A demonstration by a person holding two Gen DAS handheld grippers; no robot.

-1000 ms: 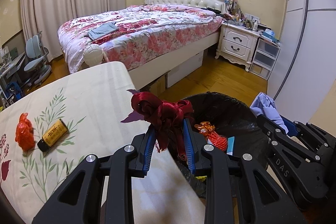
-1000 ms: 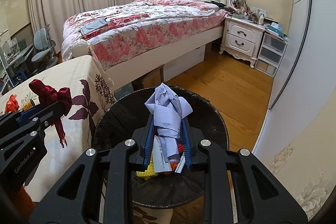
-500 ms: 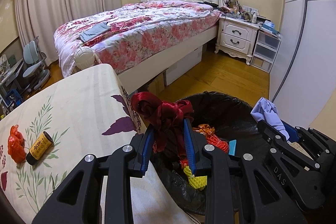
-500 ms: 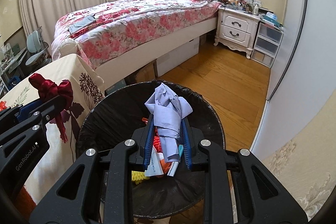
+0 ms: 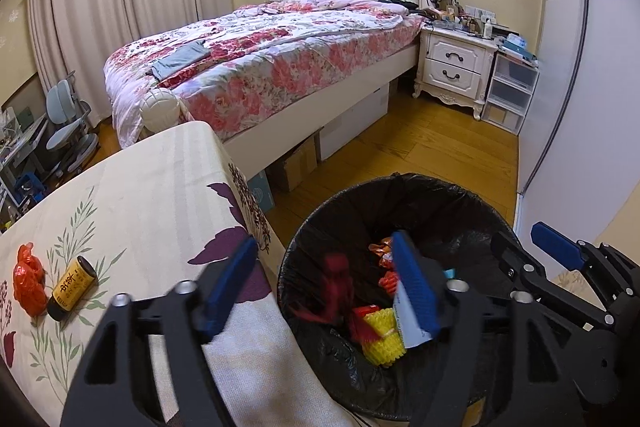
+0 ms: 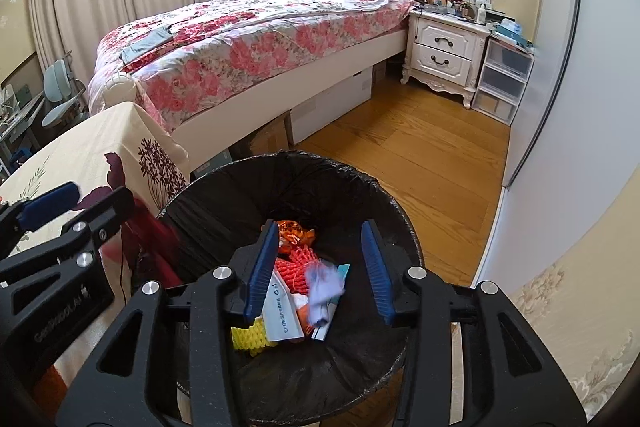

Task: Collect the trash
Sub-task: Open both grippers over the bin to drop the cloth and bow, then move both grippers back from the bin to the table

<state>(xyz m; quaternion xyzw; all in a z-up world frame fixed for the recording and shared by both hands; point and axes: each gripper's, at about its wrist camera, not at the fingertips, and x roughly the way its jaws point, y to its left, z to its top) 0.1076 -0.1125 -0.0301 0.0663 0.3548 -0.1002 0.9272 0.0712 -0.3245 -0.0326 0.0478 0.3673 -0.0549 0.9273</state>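
Note:
The black-lined trash bin stands on the floor beside the table. My left gripper hangs over its left rim, jaws opening, pads apart. A dark red ribbon bow falls free between them, blurred, into the bin. My right gripper is over the bin, jaws opening. A crumpled lilac paper drops loose between its pads onto the trash inside. A red-orange crumpled wrapper and a yellow-and-black canister lie on the table at left.
A bed with a floral quilt fills the far side, with cardboard boxes beneath it. A white nightstand and plastic drawers stand at the far right. Wooden floor lies behind the bin, and a wall runs along the right.
Both grippers opened over the bin. The left let go of the red ribbon bow and the right let go of the lilac paper; both now drop into the bin.

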